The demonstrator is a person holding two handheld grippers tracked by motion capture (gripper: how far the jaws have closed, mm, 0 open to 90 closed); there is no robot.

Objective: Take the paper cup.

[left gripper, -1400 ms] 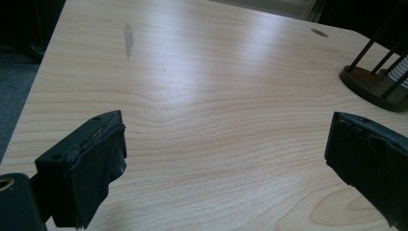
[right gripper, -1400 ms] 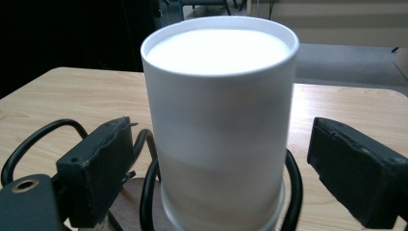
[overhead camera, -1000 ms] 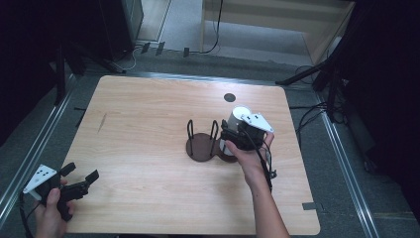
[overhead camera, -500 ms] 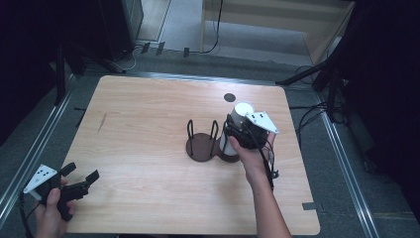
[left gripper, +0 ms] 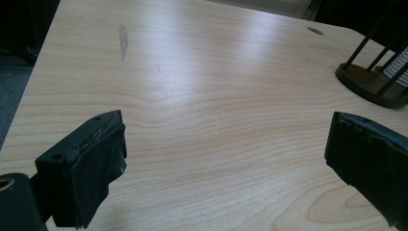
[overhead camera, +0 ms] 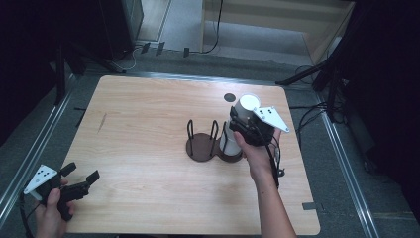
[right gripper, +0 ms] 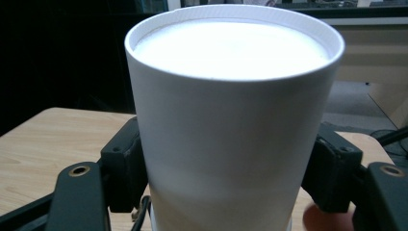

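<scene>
1. High view: wooden table point(overhead camera: 148, 124), rounded corners, grey floor around it. Right of centre, a dark two-ring holder point(overhead camera: 204, 147) with thin upright wire loops. White cup point(overhead camera: 241, 119) upright over the holder's right ring, stacked on other cups there. Right gripper point(overhead camera: 236, 126) clamped on the cup's side, hand behind it, forearm coming in from the near edge. Small dark round hole point(overhead camera: 229, 97) in the tabletop just beyond the cup.
2. Same view, near left corner: left gripper point(overhead camera: 81, 172) held low over the table edge, jaws apart, nothing between them; well apart from the holder.
3. Left gripper view: two black padded jaws wide apart at the left and right edges, bare wood grain between them. A dark smudge point(left gripper: 123, 41) far left on the tabletop. Holder point(left gripper: 373, 82) far right, with a ribbed white cup stack point(left gripper: 398, 60) partly visible behind its wires.
4. Right gripper view: cup point(right gripper: 231, 125) close up, upright, rim wide, plain white wall. Black jaws pressed against its left and right sides, gripping it. Table edge and dark room beyond.
</scene>
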